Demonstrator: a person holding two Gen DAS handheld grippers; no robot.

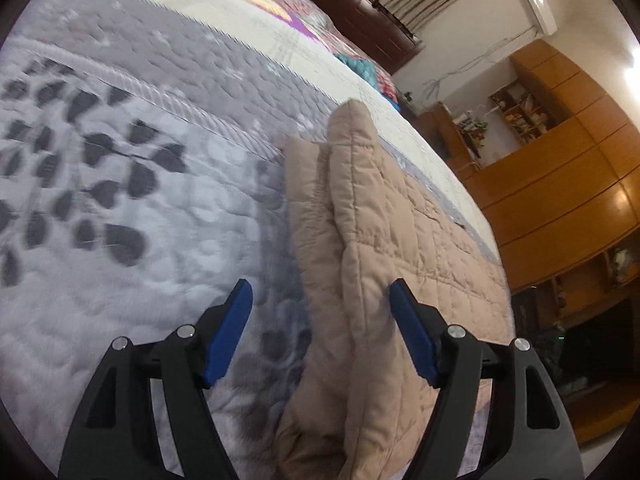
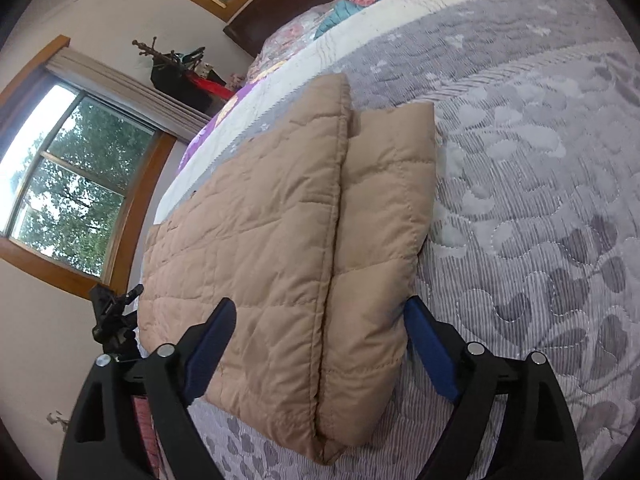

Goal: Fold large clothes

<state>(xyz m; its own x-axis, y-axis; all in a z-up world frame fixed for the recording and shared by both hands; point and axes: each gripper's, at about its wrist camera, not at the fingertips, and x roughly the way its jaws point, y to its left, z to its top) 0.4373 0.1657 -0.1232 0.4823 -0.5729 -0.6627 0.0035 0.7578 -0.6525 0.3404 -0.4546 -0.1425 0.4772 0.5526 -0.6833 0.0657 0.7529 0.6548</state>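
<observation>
Grippers, left (image 1: 322,300) and right (image 2: 320,316), hover with jaws apart, straddling the folded quilted garment (image 2: 288,248) on the bedspread (image 2: 540,200), positioned presumably to pinch its edges.

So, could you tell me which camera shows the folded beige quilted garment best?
The right wrist view: the folded beige quilted garment fills its centre, both layers sharp. The left wrist view shows it edge-on and slightly blurred.
</observation>
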